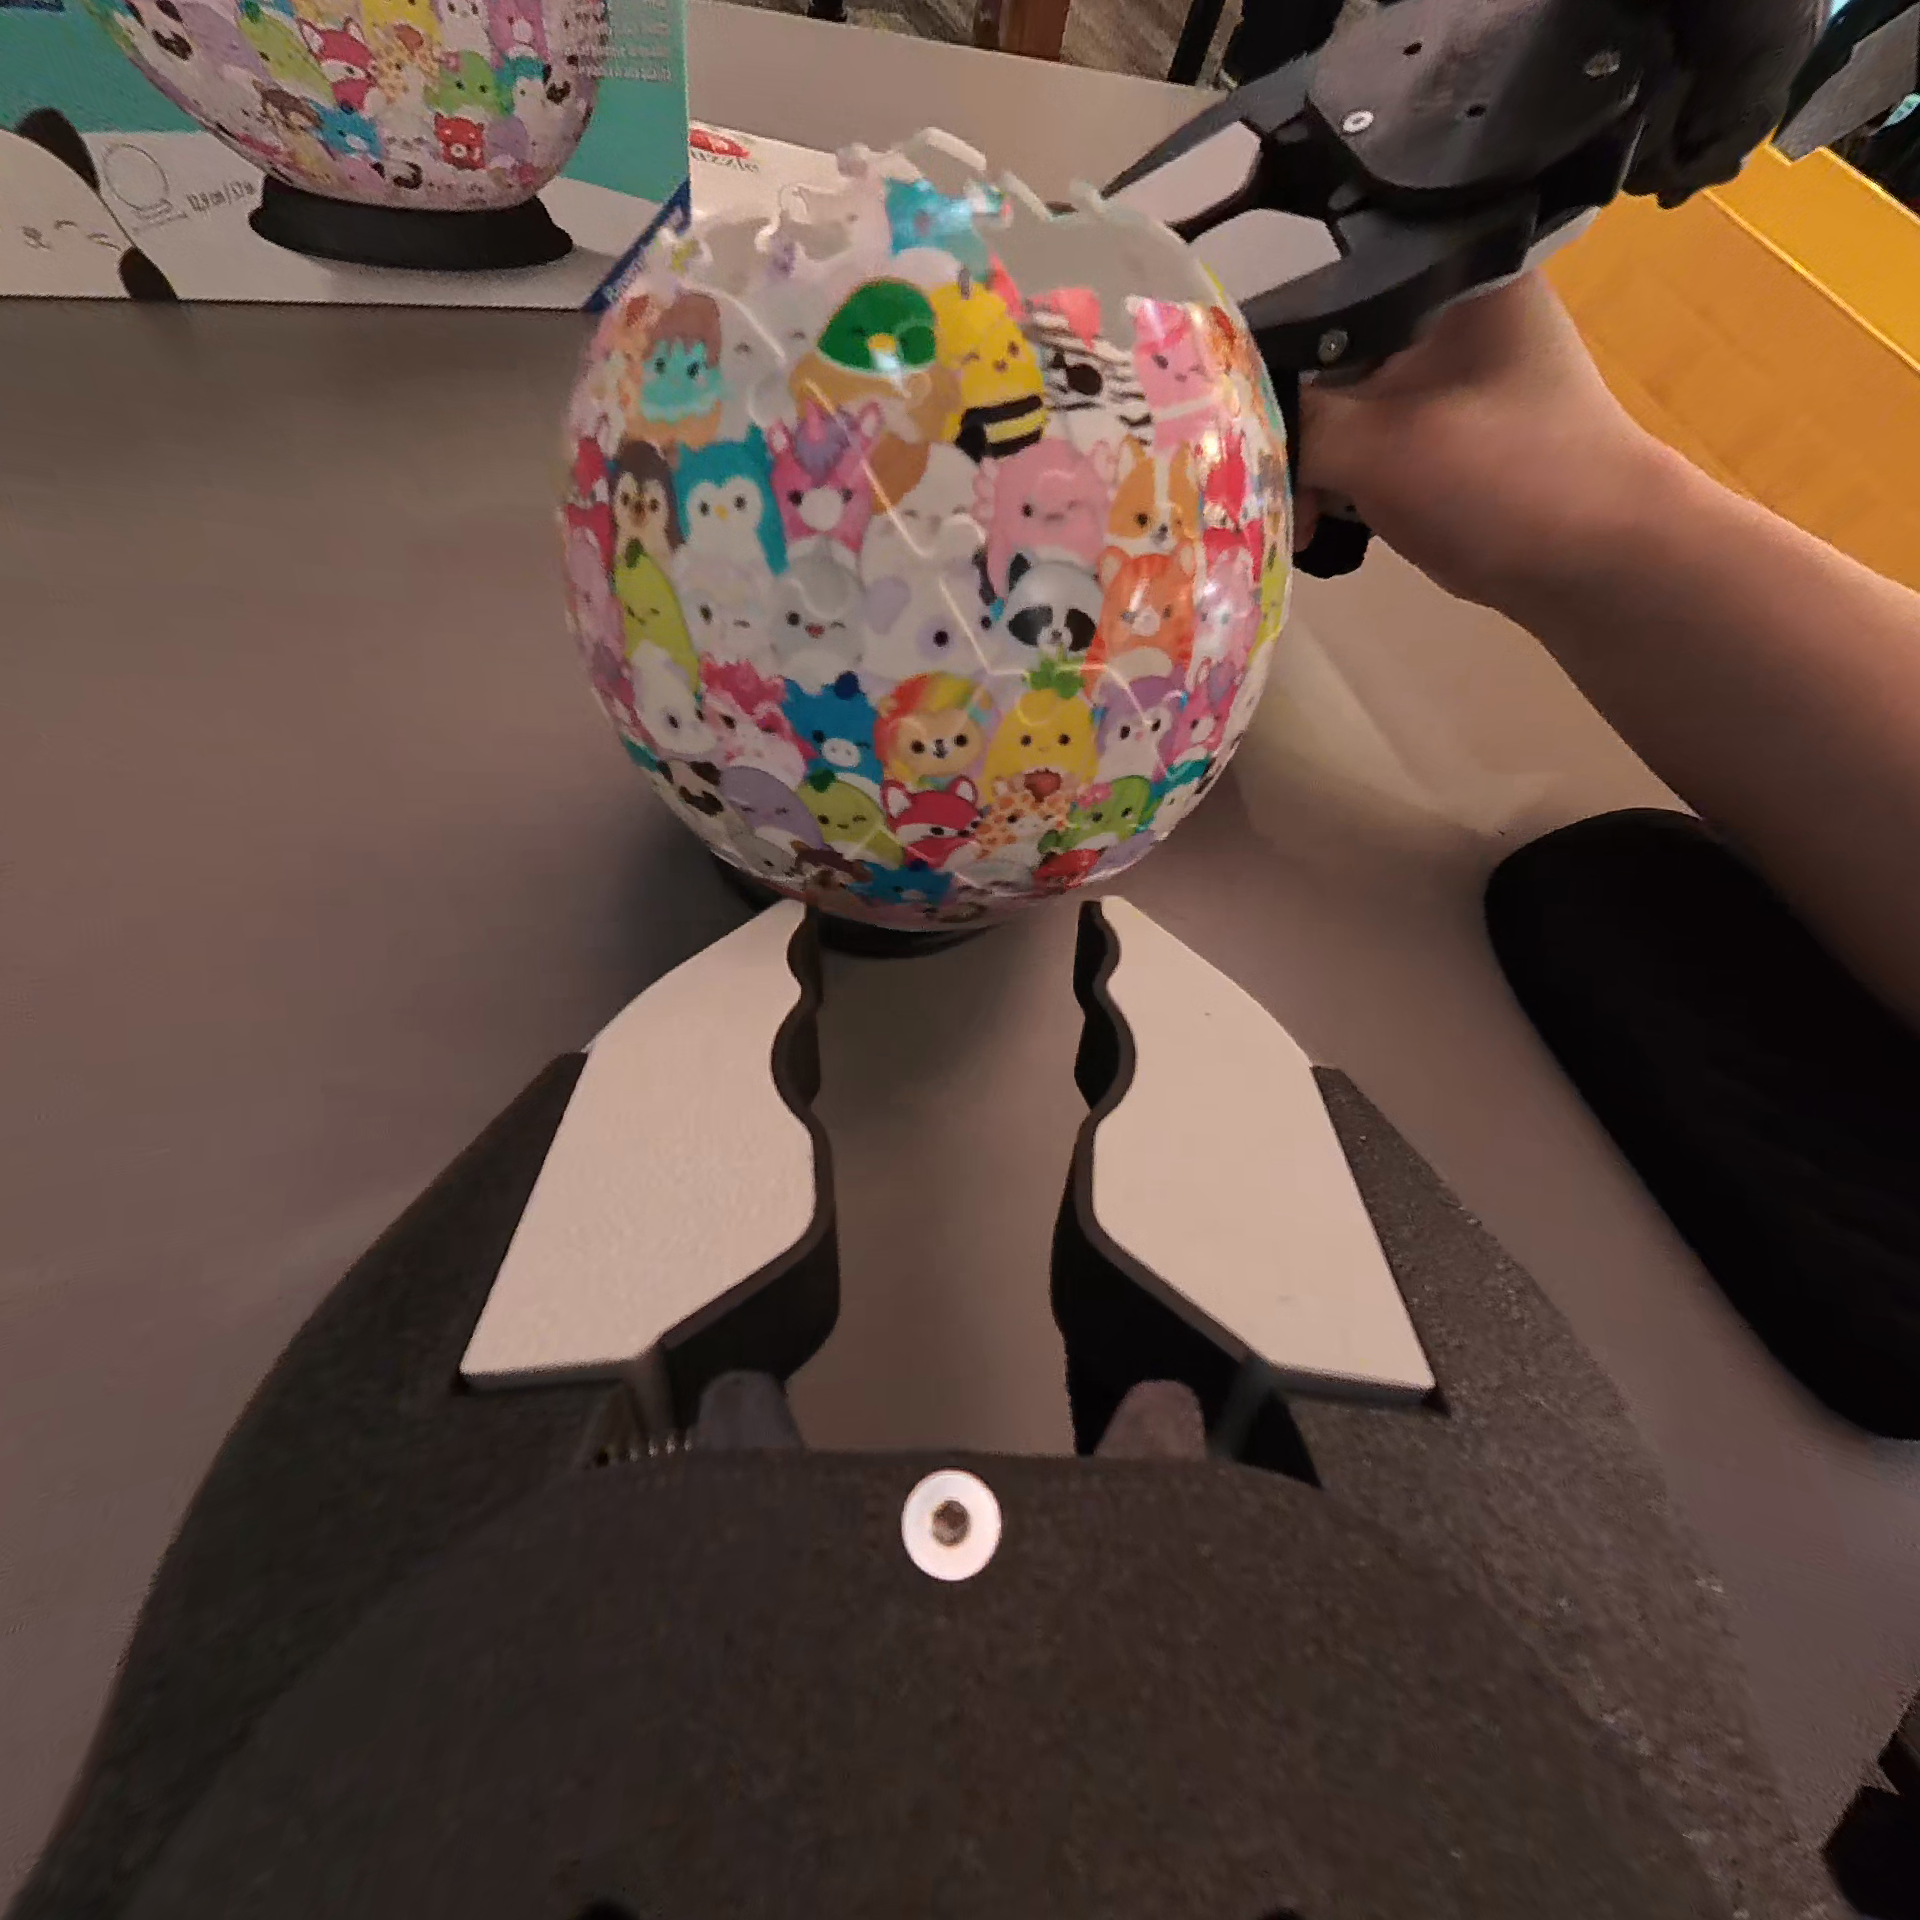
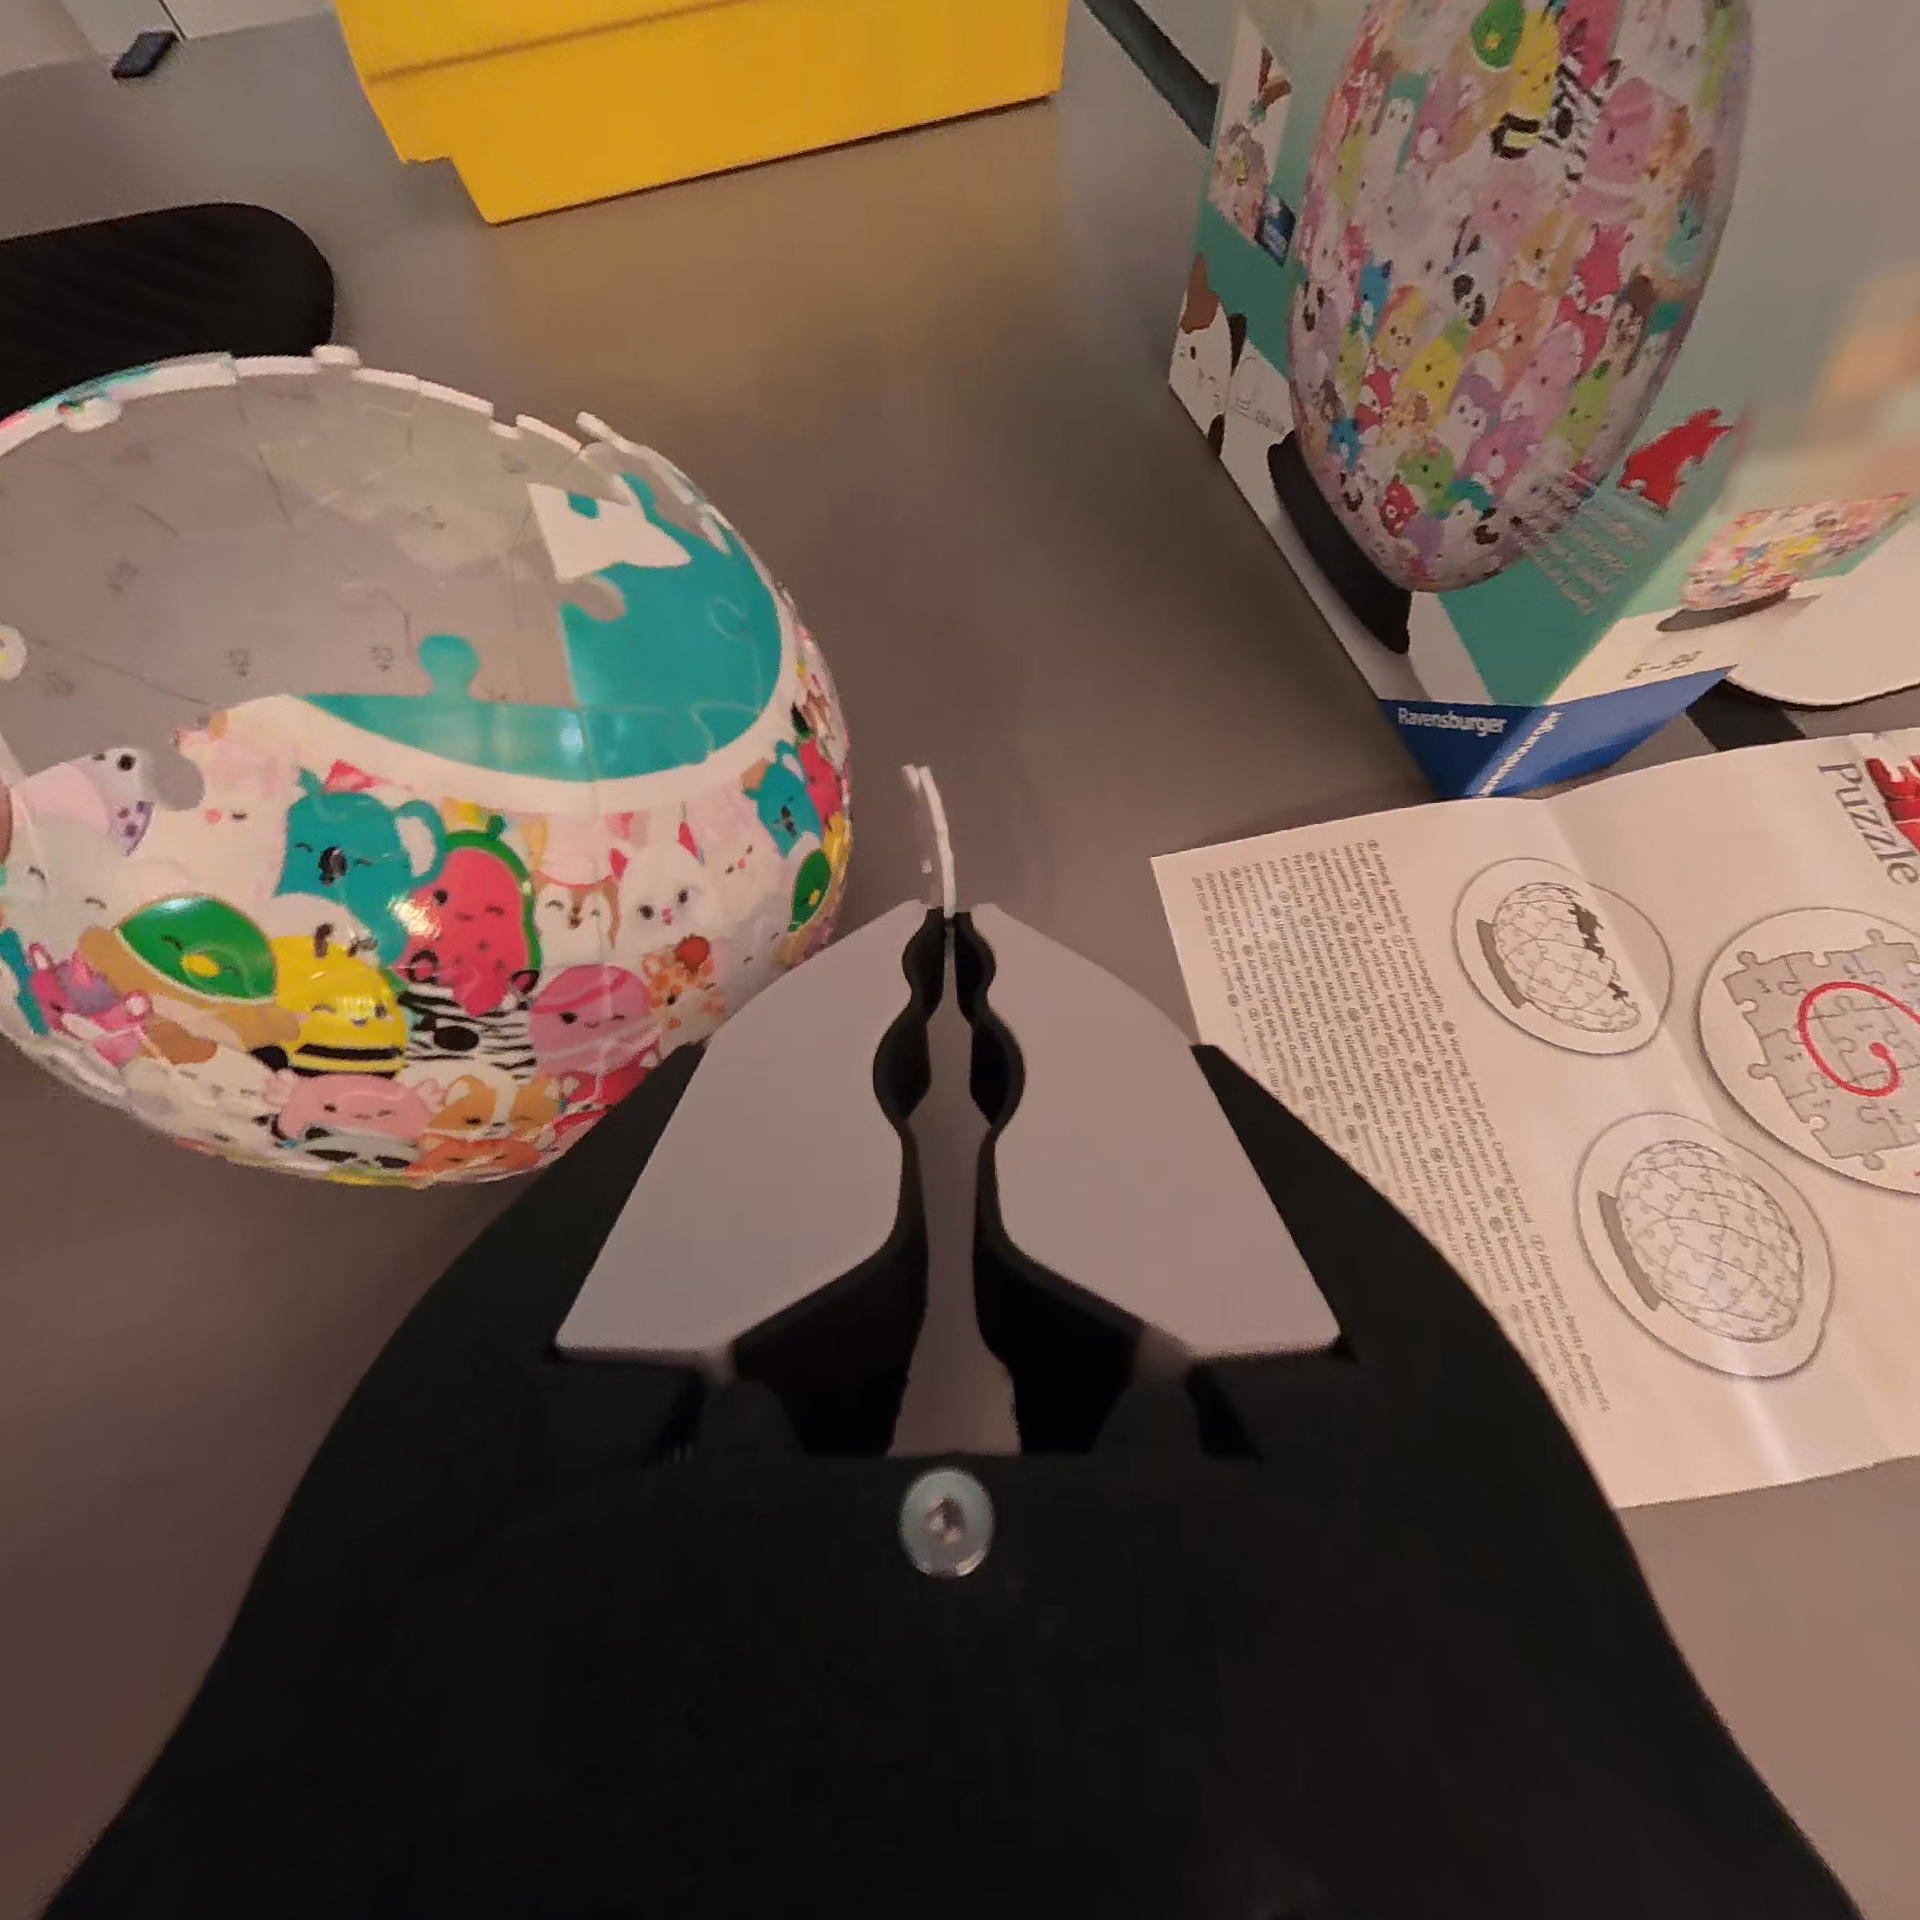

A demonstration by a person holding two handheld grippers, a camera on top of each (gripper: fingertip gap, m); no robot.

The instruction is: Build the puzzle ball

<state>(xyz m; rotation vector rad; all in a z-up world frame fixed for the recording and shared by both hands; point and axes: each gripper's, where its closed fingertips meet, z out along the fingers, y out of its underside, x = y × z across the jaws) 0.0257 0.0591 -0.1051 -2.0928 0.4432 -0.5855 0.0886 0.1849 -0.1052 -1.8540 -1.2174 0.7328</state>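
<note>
The colourful puzzle ball (image 1: 925,540) stands on a black ring stand (image 1: 894,935) on the grey table, its top open with a jagged edge. In the right wrist view the ball (image 2: 416,935) lies to the left, its grey inside showing. My left gripper (image 1: 940,914) is open and empty, just in front of the stand. My right gripper (image 2: 948,914) is shut on a thin white puzzle piece (image 2: 935,842) held edge-on, to the right of the ball. The right gripper also shows in the left wrist view (image 1: 1434,156), above and behind the ball.
The puzzle box (image 2: 1538,364) stands at the back right, also seen in the left wrist view (image 1: 343,145). An instruction sheet (image 2: 1558,1091) lies to the right. A yellow box (image 2: 707,94) sits behind. A black pad (image 1: 1714,1091) lies right of the ball. A person's hand (image 1: 1475,468) holds the right gripper. Some 15 cm of space lies between my two pairs of fingers.
</note>
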